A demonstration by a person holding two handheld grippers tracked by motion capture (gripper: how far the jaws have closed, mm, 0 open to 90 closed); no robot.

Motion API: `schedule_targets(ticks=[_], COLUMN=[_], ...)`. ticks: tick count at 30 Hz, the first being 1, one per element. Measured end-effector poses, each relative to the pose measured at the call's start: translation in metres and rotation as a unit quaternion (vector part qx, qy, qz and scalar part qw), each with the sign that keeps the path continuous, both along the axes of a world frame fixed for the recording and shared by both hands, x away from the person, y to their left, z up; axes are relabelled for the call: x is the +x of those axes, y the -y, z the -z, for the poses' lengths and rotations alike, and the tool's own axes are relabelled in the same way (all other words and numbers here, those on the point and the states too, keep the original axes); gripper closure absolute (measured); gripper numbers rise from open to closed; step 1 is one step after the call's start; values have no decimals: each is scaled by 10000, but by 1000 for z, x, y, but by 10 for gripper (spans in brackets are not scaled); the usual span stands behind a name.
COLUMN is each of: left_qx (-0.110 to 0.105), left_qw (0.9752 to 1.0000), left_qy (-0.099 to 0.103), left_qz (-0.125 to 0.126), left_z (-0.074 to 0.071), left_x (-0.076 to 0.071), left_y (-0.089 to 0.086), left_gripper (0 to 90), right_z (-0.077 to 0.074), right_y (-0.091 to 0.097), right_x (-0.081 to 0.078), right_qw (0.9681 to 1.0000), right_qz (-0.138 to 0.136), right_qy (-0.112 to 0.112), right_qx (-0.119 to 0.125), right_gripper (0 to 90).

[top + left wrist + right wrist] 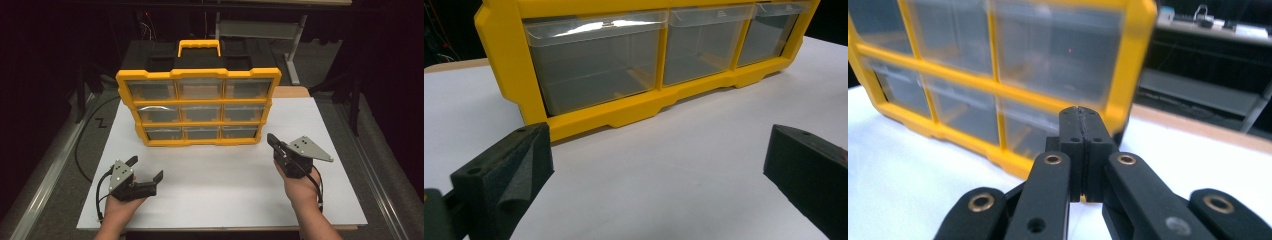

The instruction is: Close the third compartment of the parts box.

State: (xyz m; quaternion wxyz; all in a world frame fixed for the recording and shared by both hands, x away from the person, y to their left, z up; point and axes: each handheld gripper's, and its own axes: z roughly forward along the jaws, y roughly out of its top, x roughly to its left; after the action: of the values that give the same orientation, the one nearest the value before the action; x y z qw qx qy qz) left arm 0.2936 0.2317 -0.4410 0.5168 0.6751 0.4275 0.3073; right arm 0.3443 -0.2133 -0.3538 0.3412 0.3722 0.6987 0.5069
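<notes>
While the yellow drawer organizer (198, 107) stands upright at 12 o'clock on the white board (225, 175), I hold my left gripper (146, 169) at 8 o'clock, jaws wide apart, and my right gripper (271, 140) at 4 o'clock, jaws pressed together, empty.

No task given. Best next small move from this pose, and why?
Probably ease the left gripper forward toward the bottom-left drawer of the yellow organizer. Its jaws stand wide open and aimed at that drawer, with bare white table between them. The right gripper has its jaws pressed together, holding nothing, near the organizer's lower right corner, so it is less ready to grasp.
</notes>
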Motion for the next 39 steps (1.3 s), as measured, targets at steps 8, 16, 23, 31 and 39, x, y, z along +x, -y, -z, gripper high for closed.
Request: schedule_targets(ticks=[8,16,23,31,39], left_qx=[-36,-68,-18,-84,-70], left_qw=[10000,9999,9999,9999,9999], left_qy=[-44,-87,-126,-99,-112], left_qz=[-42,-50,-45,-70,22], left_z=[1,2,3,2,2], left_x=[-1,0,0,-2,-2], left_y=[-2,-3,0,-3,-1], left_gripper=[4,4,4,4,6], right_z=[31,57,63,72,80], right_y=[22,51,50,55,56], right_x=[-3,-17,-10,-5,4], right_qw=[9994,9975,9968,9947,9899], right_qz=[86,187,232,283,85], right_qy=[-284,-624,-723,-974,-1407], right_qx=[170,266,253,181,180], right_gripper=[900,900,900,805,497])
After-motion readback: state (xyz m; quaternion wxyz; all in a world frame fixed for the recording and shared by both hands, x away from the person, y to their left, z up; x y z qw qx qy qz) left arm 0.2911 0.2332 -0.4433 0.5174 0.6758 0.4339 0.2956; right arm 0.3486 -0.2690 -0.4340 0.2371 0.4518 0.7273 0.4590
